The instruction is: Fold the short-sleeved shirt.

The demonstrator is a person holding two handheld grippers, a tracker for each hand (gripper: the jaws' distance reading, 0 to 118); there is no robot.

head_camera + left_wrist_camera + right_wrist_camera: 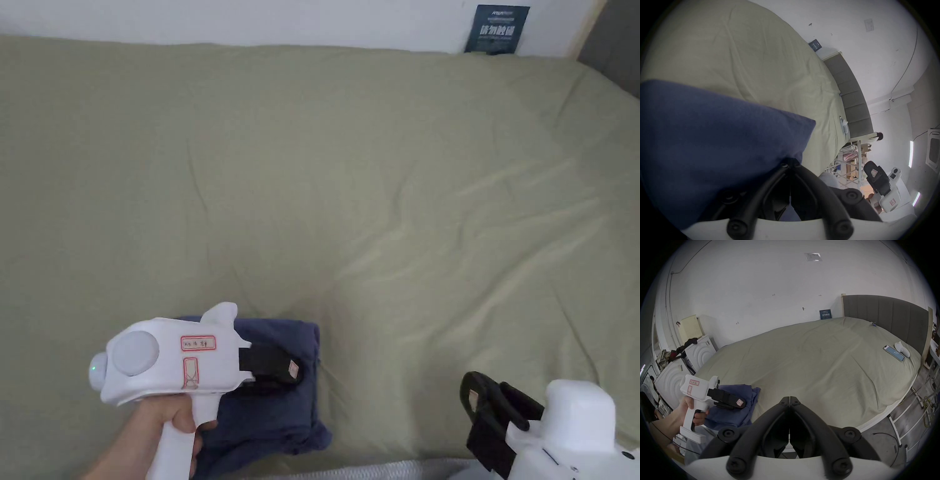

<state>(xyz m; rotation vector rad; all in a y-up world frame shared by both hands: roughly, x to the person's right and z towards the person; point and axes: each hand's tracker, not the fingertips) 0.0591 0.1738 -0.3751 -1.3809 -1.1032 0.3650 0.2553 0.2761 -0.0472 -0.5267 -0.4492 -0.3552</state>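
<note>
Shirt: navy short-sleeved shirt [275, 400], already a compact folded bundle at 7 o'clock on the bed [375, 187].
Left gripper [290, 370]: jaws closed, empty, over the bundle, likely pressing it flat.
Right gripper [789, 400]: jaws closed, empty, at 5 o'clock, apart.

Head view looks steeply down on the bed [375, 175] from its near edge. Left gripper view sits tilted, right up against the shirt [713, 138], facing the headboard [851, 100]. Right gripper view hangs back low, looking across; all three share the bed.
</note>
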